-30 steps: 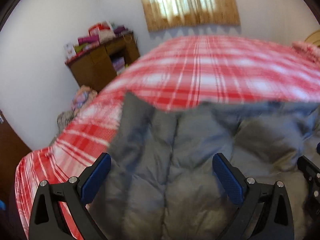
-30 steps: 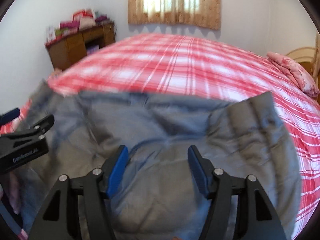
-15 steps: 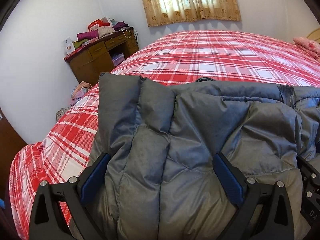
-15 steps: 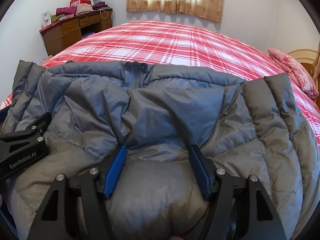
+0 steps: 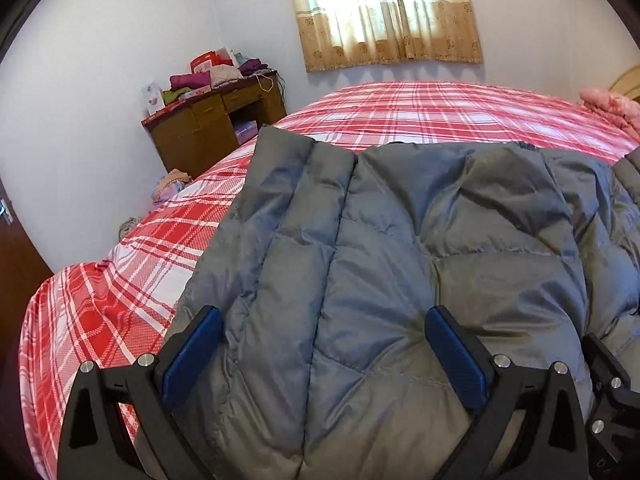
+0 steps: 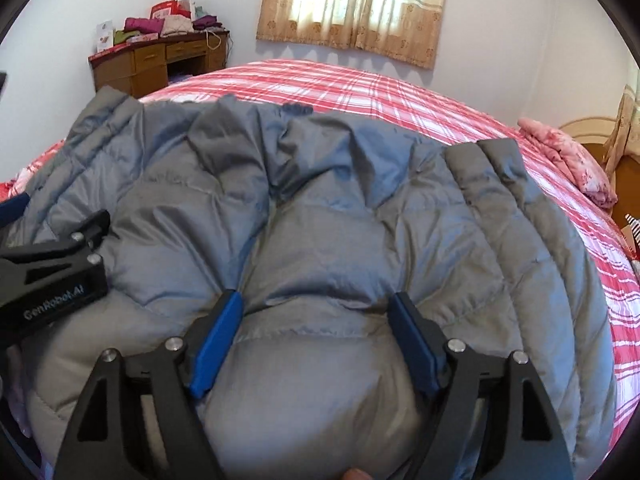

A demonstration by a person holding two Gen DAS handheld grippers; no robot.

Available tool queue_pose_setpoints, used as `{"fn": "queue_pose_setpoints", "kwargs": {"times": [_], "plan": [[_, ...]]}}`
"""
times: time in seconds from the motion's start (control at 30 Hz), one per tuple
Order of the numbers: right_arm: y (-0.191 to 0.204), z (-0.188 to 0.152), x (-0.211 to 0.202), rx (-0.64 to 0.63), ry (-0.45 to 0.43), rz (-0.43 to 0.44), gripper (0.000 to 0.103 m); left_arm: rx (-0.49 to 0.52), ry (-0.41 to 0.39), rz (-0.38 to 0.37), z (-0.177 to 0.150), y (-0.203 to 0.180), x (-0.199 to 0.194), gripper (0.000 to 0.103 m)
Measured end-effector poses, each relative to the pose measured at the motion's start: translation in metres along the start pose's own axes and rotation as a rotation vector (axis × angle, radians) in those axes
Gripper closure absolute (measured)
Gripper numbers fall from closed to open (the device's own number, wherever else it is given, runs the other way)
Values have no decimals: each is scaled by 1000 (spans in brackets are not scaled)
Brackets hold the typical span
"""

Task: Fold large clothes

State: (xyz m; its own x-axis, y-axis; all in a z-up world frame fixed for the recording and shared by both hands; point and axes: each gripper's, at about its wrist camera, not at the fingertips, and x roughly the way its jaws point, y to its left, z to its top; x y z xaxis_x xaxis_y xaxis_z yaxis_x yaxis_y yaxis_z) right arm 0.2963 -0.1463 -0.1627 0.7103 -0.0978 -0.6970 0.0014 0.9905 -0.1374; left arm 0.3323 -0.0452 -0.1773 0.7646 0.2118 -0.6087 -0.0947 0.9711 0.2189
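A large grey quilted puffer jacket [image 5: 400, 260] lies spread on the red plaid bed [image 5: 420, 108]; it also fills the right wrist view [image 6: 320, 220]. My left gripper [image 5: 324, 356] is wide open, its blue pads either side of the jacket's near left part, fabric bulging between them. My right gripper [image 6: 312, 340] is open too, with a puffed fold of the jacket between its pads. The left gripper's body also shows in the right wrist view [image 6: 52, 276]. The jacket's near edge is hidden below both grippers.
A wooden desk [image 5: 212, 128] piled with folded clothes stands by the wall left of the bed. A curtained window [image 5: 384, 12] is behind. A pink pillow [image 6: 568, 156] lies at the bed's far right, near a wooden headboard [image 6: 624, 176].
The jacket was in the air and blurred a second ago; it has come down flat on the bed. Both grippers stay open over its near edge.
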Motion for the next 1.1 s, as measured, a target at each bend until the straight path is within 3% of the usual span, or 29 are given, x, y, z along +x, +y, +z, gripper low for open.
{"fn": "queue_pose_setpoints", "kwargs": {"times": [0.13,0.2,0.33,0.5,0.67,0.73,0.77,0.83,1.0,1.1], "plan": [[-8,0,-10,21,-3,24,27,-2,5,33,-2,9,-14,1],[-15,-5,-28,42,-27,21,27,-51,-13,73,-9,36,-37,1],[-16,-33,-64,48,-80,14,16,-135,-29,150,-33,87,-64,1],[-4,-43,-46,20,-61,-10,15,-237,155,22,-55,101,-34,1],[-7,-46,-43,24,-50,4,14,-277,133,-91,-59,94,-36,2],[-7,-47,-42,22,-51,1,14,-313,158,-189,-59,94,-29,29],[-7,-47,-42,21,-53,-1,14,-328,170,-251,-59,92,-27,50],[-4,-48,-44,18,-54,-5,14,-344,176,-303,-60,89,-26,56],[-5,-46,-41,13,-52,-9,14,-279,149,-338,-56,80,-36,92],[-3,-46,-41,3,-45,-21,15,-245,109,-288,-55,81,-49,94]]}}
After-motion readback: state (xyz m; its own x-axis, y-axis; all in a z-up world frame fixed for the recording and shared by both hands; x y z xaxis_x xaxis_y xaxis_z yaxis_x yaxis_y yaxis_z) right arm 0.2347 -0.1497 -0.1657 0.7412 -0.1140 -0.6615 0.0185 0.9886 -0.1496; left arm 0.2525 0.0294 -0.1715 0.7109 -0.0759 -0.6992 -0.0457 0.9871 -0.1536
